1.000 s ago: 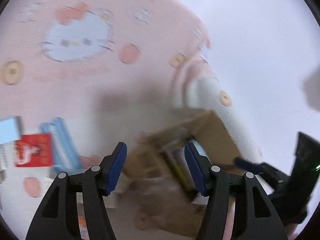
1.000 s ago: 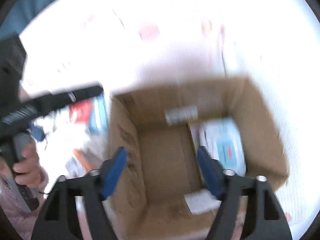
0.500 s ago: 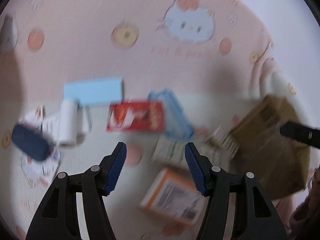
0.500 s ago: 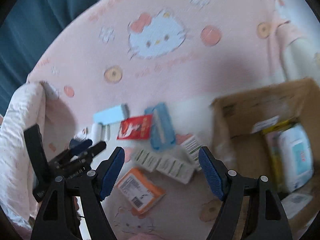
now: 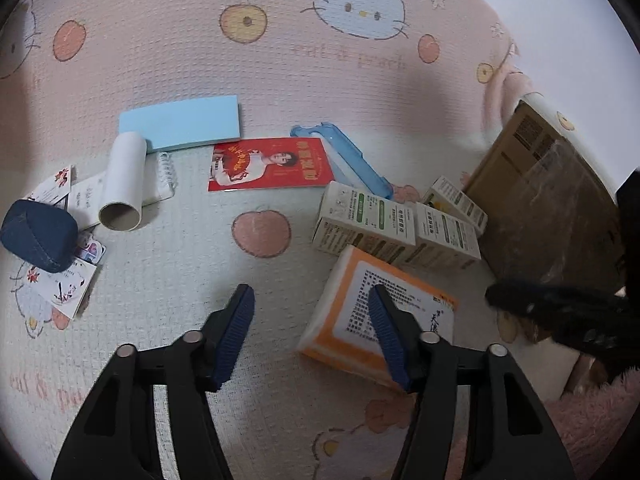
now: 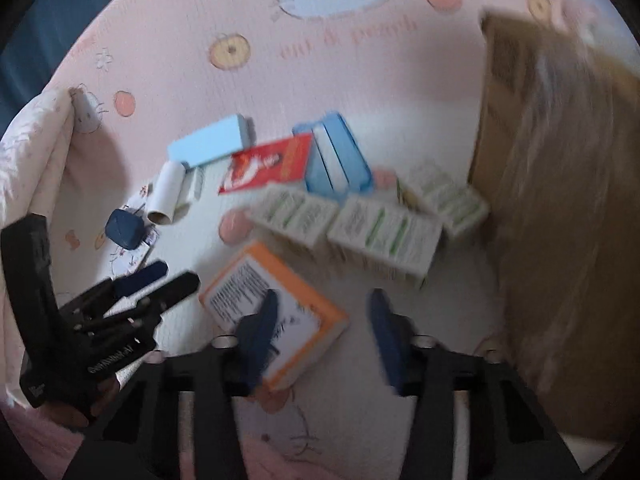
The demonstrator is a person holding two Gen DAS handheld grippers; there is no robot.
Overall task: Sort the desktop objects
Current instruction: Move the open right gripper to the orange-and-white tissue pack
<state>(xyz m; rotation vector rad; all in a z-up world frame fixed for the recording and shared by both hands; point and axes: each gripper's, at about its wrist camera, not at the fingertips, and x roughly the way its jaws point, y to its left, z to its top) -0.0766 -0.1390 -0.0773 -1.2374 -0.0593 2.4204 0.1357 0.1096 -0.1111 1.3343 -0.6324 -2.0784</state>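
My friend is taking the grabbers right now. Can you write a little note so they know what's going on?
Left gripper: closing, nothing between its jaws.
Right gripper: closing, empty, over the orange box.
Orange box and three white-green boxes lie beside the cardboard box.
Red card, blue pad, paper roll, navy case lie further left.
Done: cannot tell.
Left: everything on the blanket.

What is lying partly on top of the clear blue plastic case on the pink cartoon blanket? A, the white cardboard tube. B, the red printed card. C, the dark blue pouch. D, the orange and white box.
B: the red printed card overlaps one edge of the clear blue plastic case, while the tube, pouch and orange box lie apart from it.
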